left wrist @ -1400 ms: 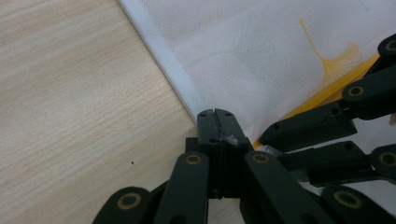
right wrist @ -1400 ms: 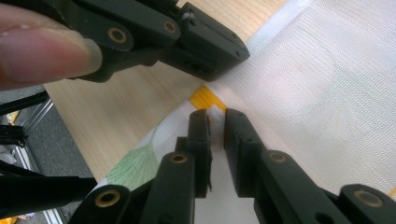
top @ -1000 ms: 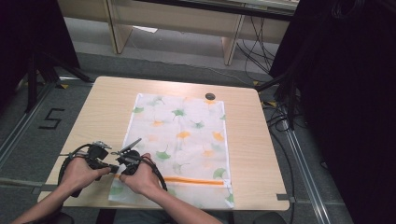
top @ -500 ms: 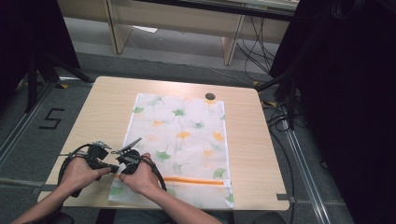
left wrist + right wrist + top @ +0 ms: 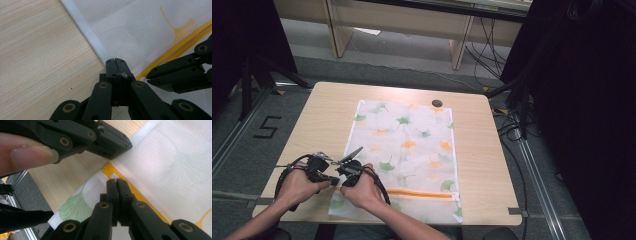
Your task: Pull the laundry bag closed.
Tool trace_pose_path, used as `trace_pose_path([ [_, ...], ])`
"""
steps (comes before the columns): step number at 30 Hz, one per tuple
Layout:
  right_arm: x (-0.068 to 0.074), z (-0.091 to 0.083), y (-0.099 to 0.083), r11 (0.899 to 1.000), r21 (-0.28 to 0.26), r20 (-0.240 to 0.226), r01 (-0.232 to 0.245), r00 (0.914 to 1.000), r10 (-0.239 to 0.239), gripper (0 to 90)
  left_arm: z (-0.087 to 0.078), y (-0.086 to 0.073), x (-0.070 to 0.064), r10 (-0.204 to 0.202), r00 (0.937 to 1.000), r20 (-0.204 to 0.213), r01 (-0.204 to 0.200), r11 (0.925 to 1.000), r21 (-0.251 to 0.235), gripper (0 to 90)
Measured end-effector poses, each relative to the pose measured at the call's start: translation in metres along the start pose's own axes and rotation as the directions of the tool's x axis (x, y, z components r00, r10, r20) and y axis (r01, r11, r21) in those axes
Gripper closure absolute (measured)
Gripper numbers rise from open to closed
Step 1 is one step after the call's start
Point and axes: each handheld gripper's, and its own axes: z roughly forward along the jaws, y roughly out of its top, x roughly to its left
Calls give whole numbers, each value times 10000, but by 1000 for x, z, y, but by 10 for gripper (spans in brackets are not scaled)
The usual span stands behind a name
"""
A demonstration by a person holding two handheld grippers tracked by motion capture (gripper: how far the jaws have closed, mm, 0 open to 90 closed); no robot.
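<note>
A white mesh bag [image 5: 407,145] printed with green and orange leaves lies flat on the wooden table [image 5: 324,115]. An orange zipper [image 5: 422,193] runs across its near end. Both grippers meet at the zipper's left end. My left gripper [image 5: 332,181] [image 5: 116,62] is shut on the bag's white side hem [image 5: 86,26], with a scrap of white showing between the jaws. My right gripper [image 5: 343,183] [image 5: 116,182] is shut with its tips on the zipper [image 5: 142,196]; what lies between them is hidden. In the right gripper view, the left gripper [image 5: 110,142] sits just beyond the zipper's end.
A small dark round object [image 5: 437,103] lies at the bag's far edge. The table's near edge [image 5: 292,215] is just behind the person's hands. Cables [image 5: 512,125] run on the floor to the right. A "5" mark [image 5: 267,127] is on the floor at left.
</note>
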Motion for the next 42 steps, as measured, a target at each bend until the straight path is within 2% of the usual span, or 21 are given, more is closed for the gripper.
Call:
trace_pose_path([
  [1,0,0,0,10000,0,0,0,10000,0,900,0,0,0,0,10000,0,0,10000,0,896],
  [3,1,-3,1,9990,285,-11,-353,9994,354,900,0,0,-1,194,9998,-28,-194,9998,45,897],
  [5,-1,-1,1,9996,240,120,-139,9998,136,900,0,0,-1,310,9995,-70,-310,9995,95,897],
  [6,-3,-2,1,9994,303,115,150,9998,-153,900,0,0,-2,229,9997,-122,-229,9997,-4,897],
  [8,-2,-3,1,9987,496,196,89,9998,-99,900,0,0,-2,254,9996,-128,-253,9997,23,897],
  [9,0,-4,2,9990,431,184,-97,9998,89,900,0,0,-2,264,9996,-125,-263,9996,26,898],
  [12,-2,-6,1,9984,562,337,117,9993,-136,900,0,0,-2,263,9996,-131,-263,9997,25,898],
  [13,-1,-8,1,9988,467,284,-141,9995,128,900,0,0,-2,275,9995,-128,-274,9996,24,898],
  [14,-3,-9,0,9984,560,271,87,9996,-102,900,0,0,-2,270,9996,-122,-270,9996,22,898],
  [15,-2,-9,0,9981,586,363,-182,9992,161,900,0,0,-2,265,9996,-120,-264,9996,26,898],
  [17,-2,-9,0,9982,584,363,-134,9993,113,900,0,0,-2,258,9996,-116,-258,9997,28,898],
  [18,-4,-10,0,9977,671,416,79,9991,-107,900,0,0,-2,263,9996,-120,-262,9997,25,898],
  [19,-4,-13,0,9970,776,323,53,9994,-78,900,0,0,-2,264,9996,-140,-264,9996,18,898],
  [22,-1,-13,1,9960,792,384,-413,9985,383,900,0,0,-2,252,9996,-126,-252,9997,13,898],
  [24,-3,-13,1,9963,834,366,-192,9992,162,900,0,0,-2,247,9996,-128,-246,9997,13,898],
  [26,-3,-14,1,9948,969,444,-327,9986,285,900,0,0,-2,244,9996,-132,-244,9997,13,898],
  [28,-4,-15,1,9944,1033,477,-216,9987,167,900,0,0,-2,236,9996,-134,-235,9997,16,898],
  [30,-4,-16,1,9930,1115,549,-392,9979,333,900,0,0,-2,235,9996,-136,-235,9997,19,898],
  [31,-6,-17,1,9931,1158,521,-164,9986,105,900,0,0,-2,228,9997,-128,-227,9997,20,899],
  [38,-9,-19,0,9919,1191,483,-430,9981,375,900,0,0,-2,212,9997,-124,-212,9998,16,899],
  [42,-10,-21,-1,9912,1266,527,-389,9981,325,900,0,0,-2,205,9997,-130,-205,9998,22,899],
])
